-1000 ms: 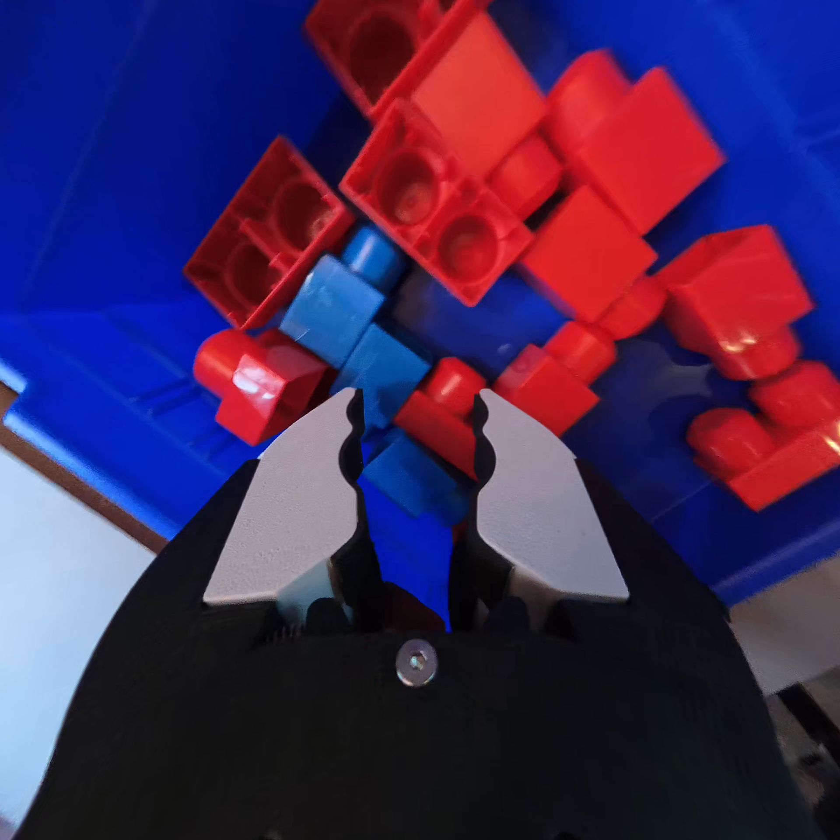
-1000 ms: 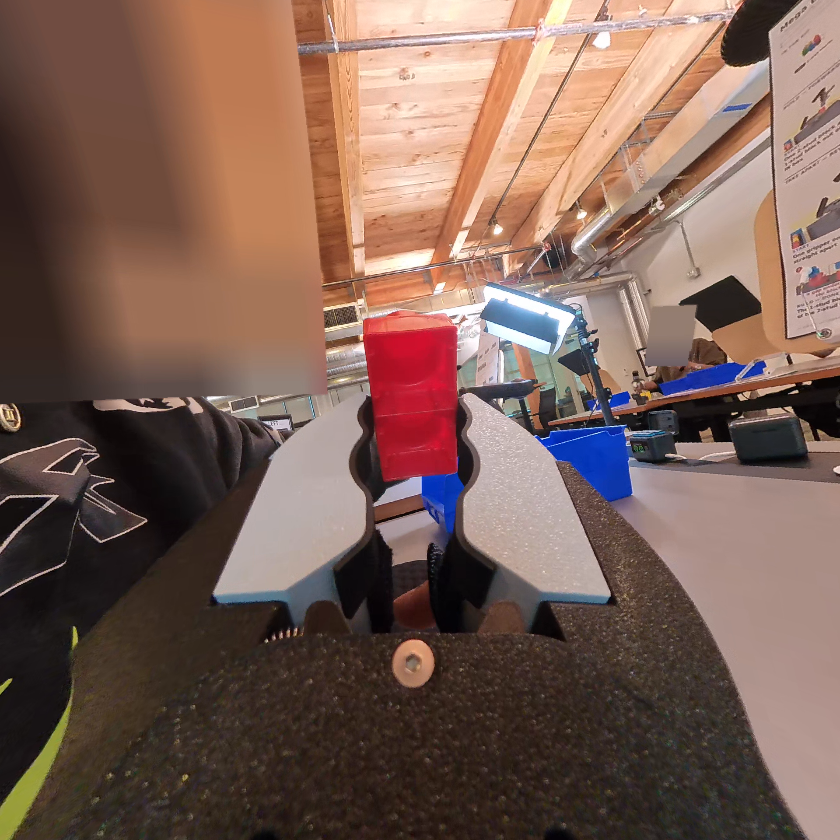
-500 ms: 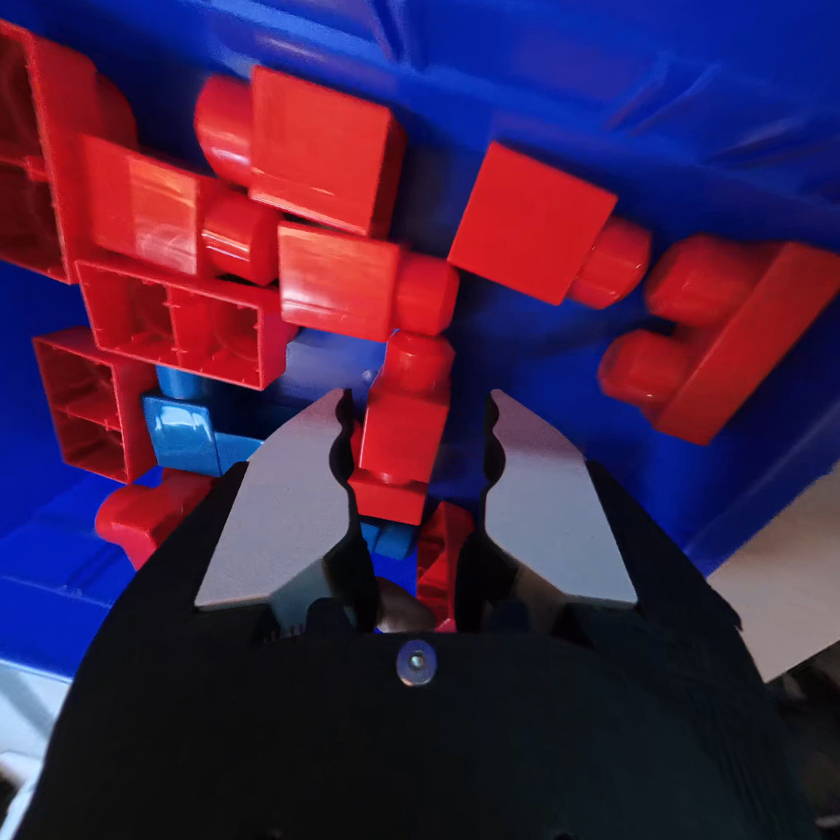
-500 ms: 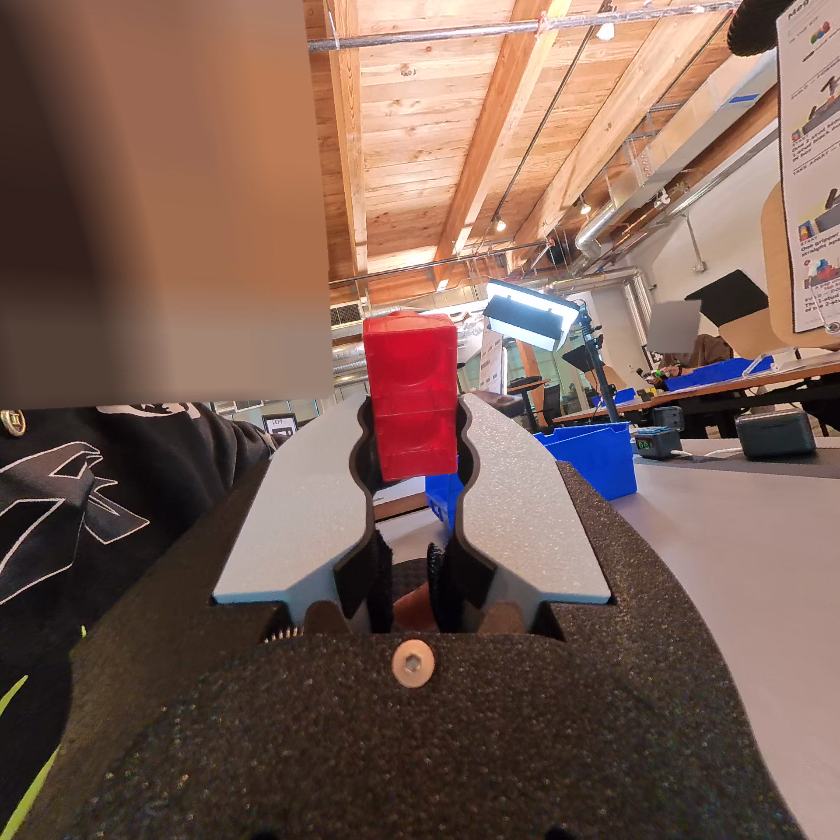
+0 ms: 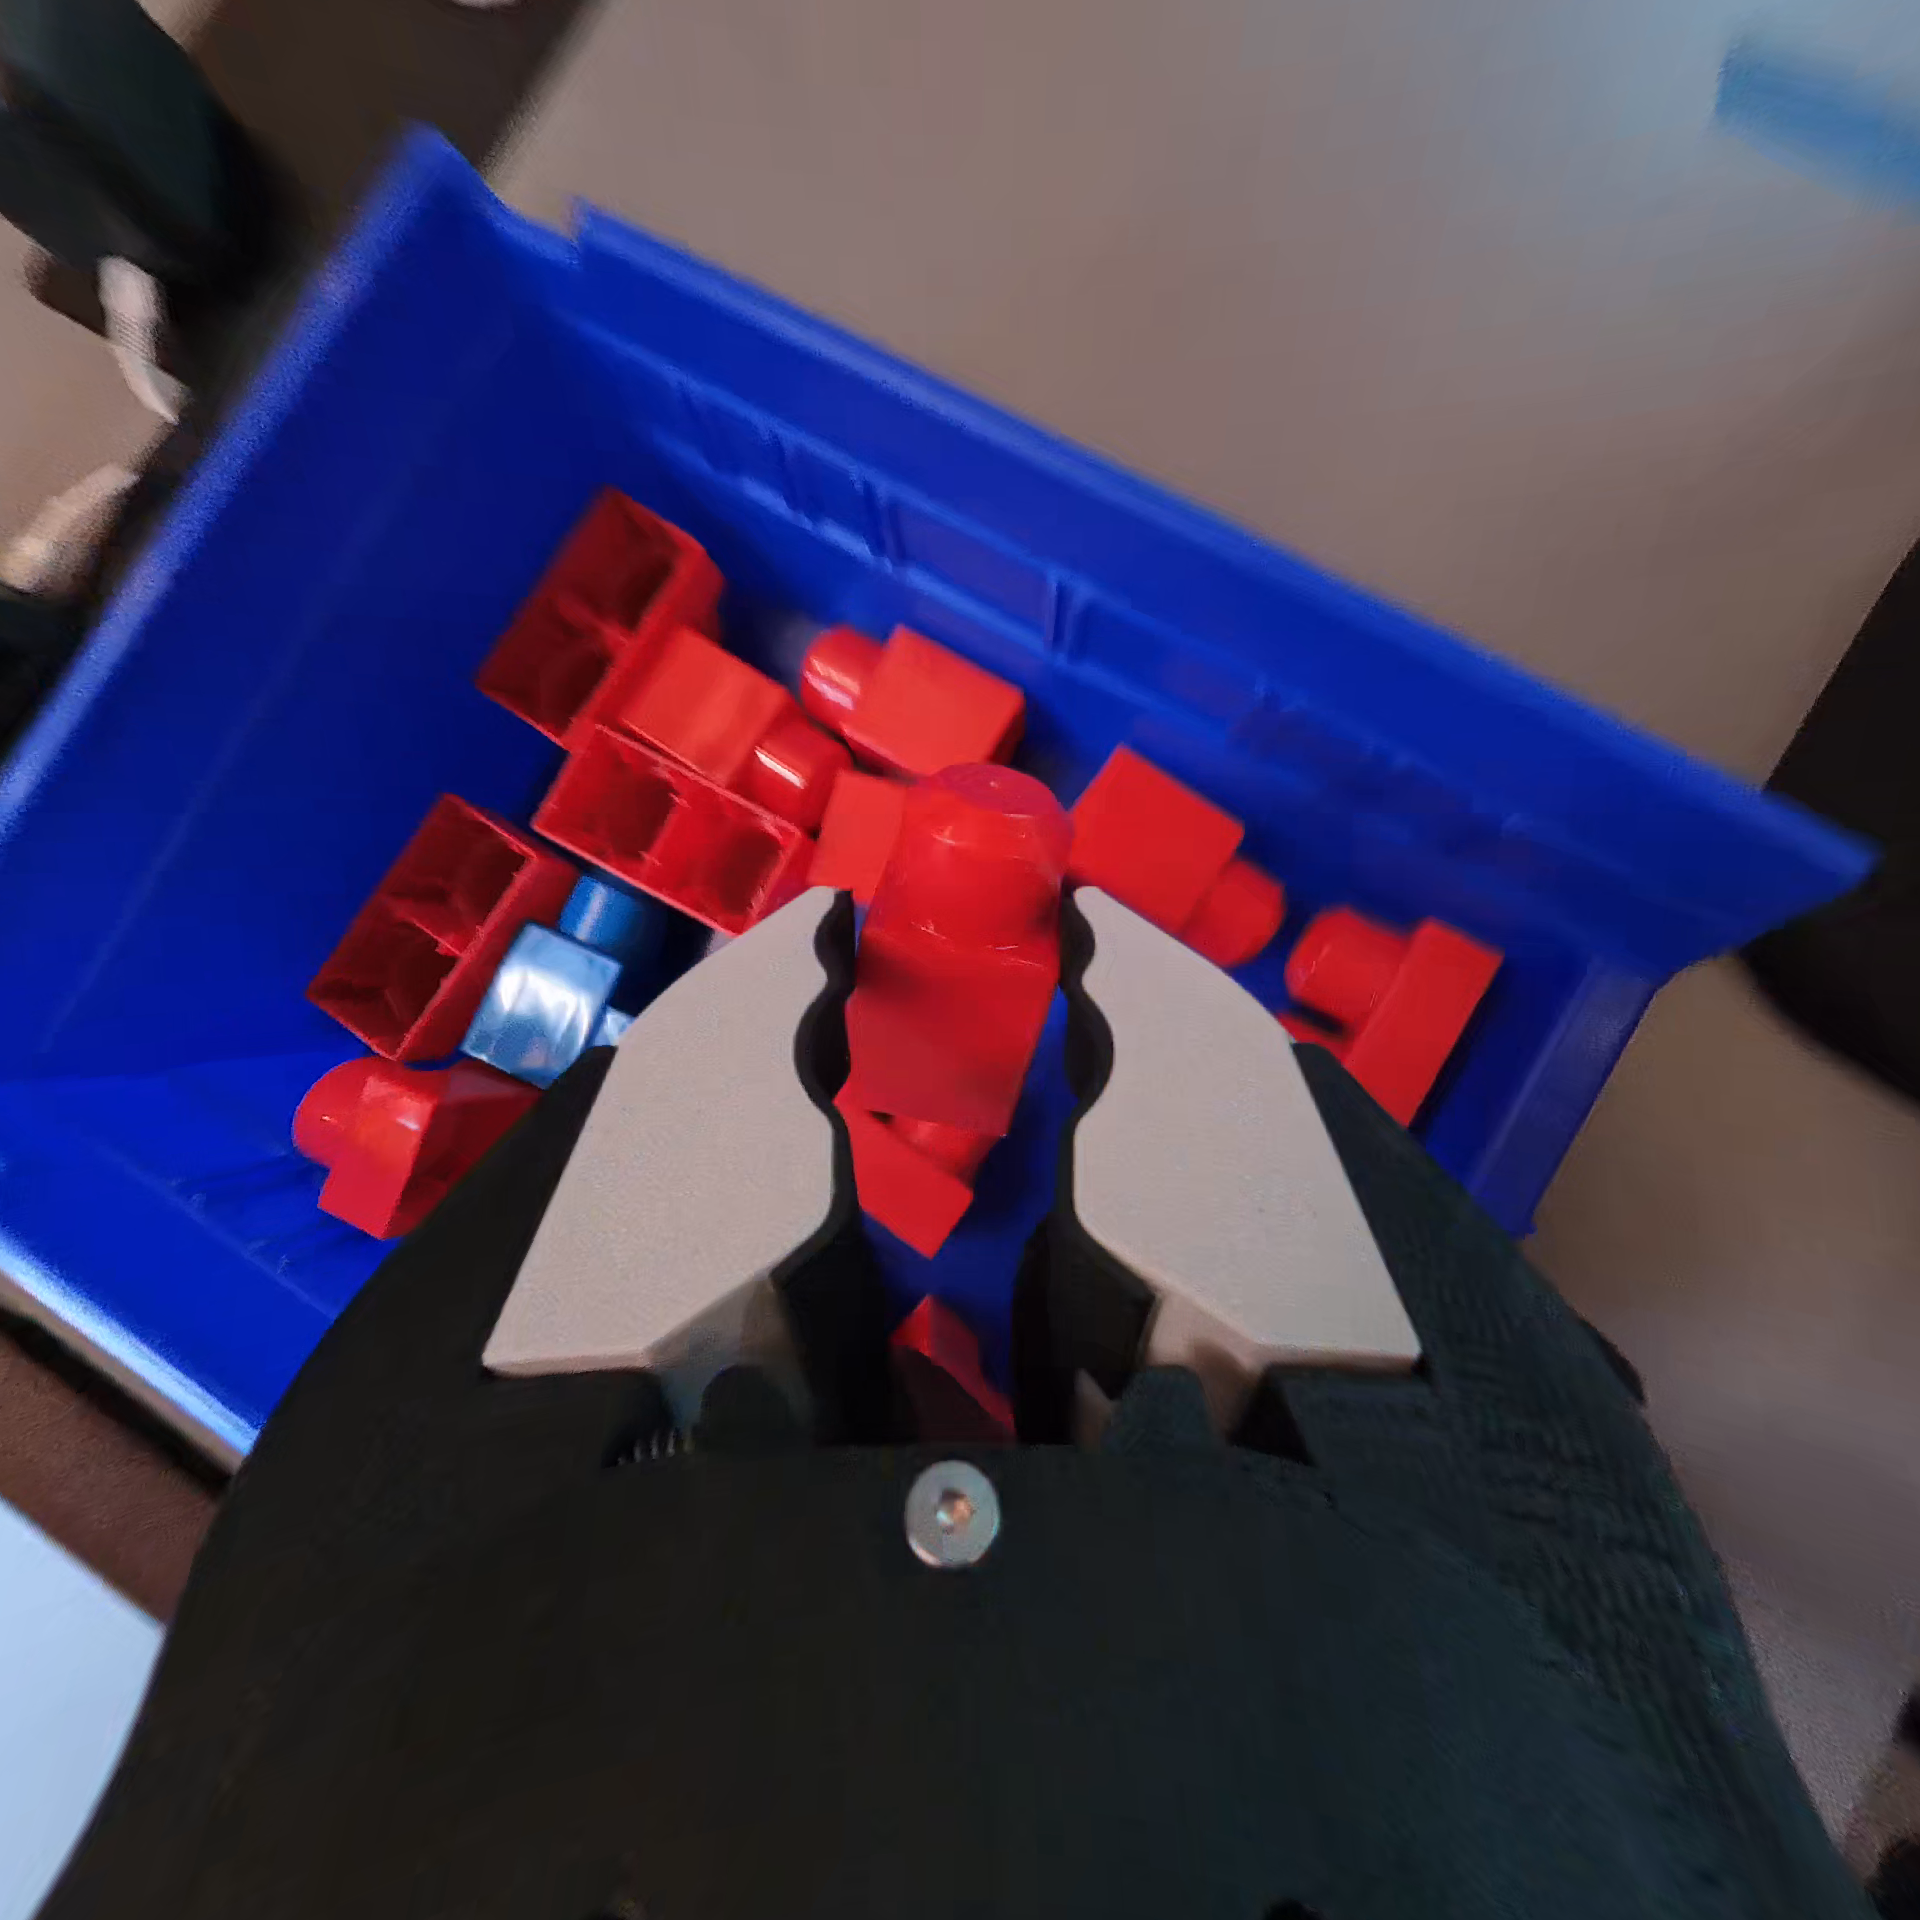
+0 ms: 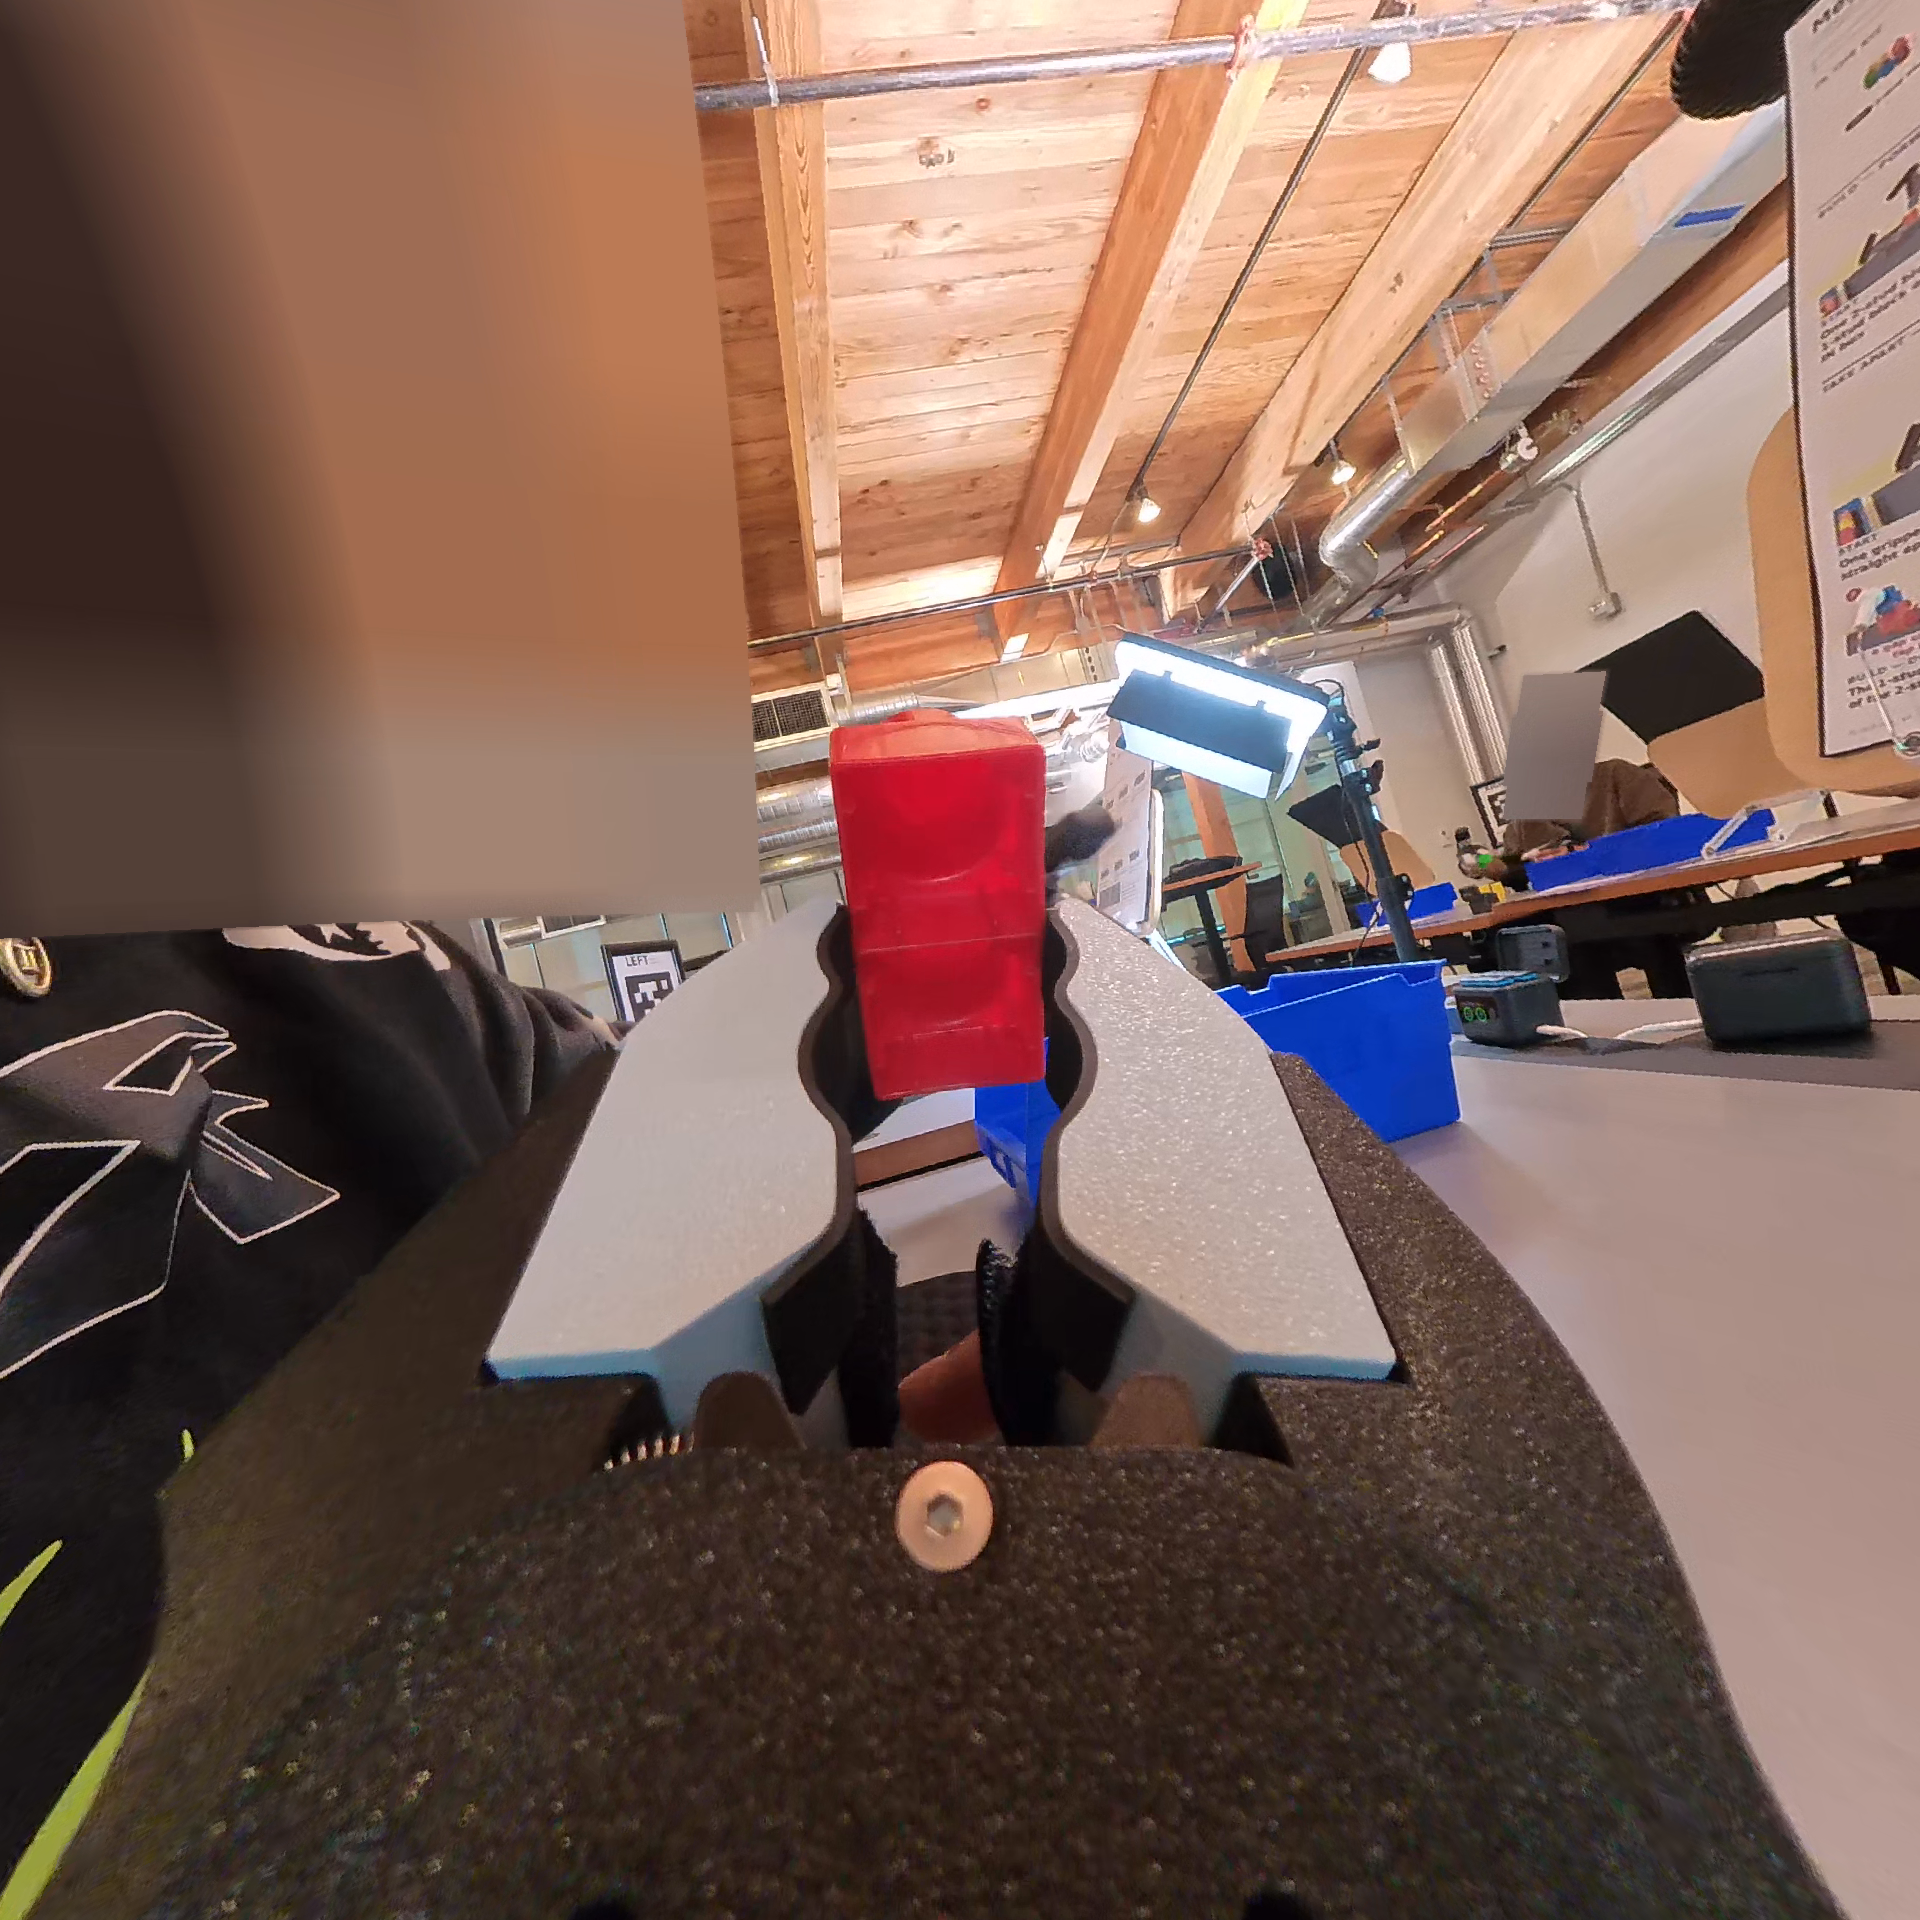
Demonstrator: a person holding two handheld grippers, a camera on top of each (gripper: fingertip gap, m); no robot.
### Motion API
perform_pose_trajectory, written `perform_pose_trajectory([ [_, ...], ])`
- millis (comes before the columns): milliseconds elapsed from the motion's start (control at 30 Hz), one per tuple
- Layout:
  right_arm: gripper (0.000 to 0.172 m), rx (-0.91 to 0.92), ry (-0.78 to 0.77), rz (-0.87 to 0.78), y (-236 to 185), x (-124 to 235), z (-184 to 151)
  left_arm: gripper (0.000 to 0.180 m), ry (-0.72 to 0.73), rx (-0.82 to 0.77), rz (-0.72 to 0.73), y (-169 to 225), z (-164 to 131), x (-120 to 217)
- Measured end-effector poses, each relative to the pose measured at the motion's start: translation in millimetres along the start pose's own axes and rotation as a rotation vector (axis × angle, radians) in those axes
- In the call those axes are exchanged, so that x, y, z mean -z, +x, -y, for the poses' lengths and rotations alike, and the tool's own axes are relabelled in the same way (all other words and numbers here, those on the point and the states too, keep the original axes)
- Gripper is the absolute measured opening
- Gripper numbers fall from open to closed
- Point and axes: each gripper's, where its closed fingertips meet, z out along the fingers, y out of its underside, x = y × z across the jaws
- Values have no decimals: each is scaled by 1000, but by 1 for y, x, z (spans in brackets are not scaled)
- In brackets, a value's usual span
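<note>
Left tongs (image 5: pixel 951 925) clamp a red one-stud plastic block (image 5: pixel 951 997) above the blue plastic bin (image 5: pixel 1351 727); the frame is blurred, so grip depth is likely shallow. Keep it squeezed and lift straight. Right tongs (image 6: pixel 945 935) clamp a tall red plastic block (image 6: pixel 935 894); hold it steady.

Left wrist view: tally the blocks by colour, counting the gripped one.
Red blocks: 11, including the held red block clamped in the left gripper
Blue blocks: 1
Total: 12 visible; the gripper may hide more.
</note>
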Motion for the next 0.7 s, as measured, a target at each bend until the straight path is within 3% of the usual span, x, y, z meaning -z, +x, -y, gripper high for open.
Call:
perform_pose_trajectory([
  [33, 35, 1, -3, 0, 0, 0, 0, 38, 99, 38, 11, -1, 9, 7],
  [133, 35, 1, -10, -1, 0, -1, -2, 38, 487, 186, 41, 1, 48, 35],
  [267, 35, -2, -8, -9, 2, -1, -1, 38, 1079, 342, -2, 36, 101, 85],
  [400, 35, -3, -15, -13, 2, -1, -3, 37, 1516, 488, -220, 92, 128, 110],
  [700, 35, -51, -39, -29, 3, -7, -4, 38, 1810, 644, -574, 203, 189, 84],
])
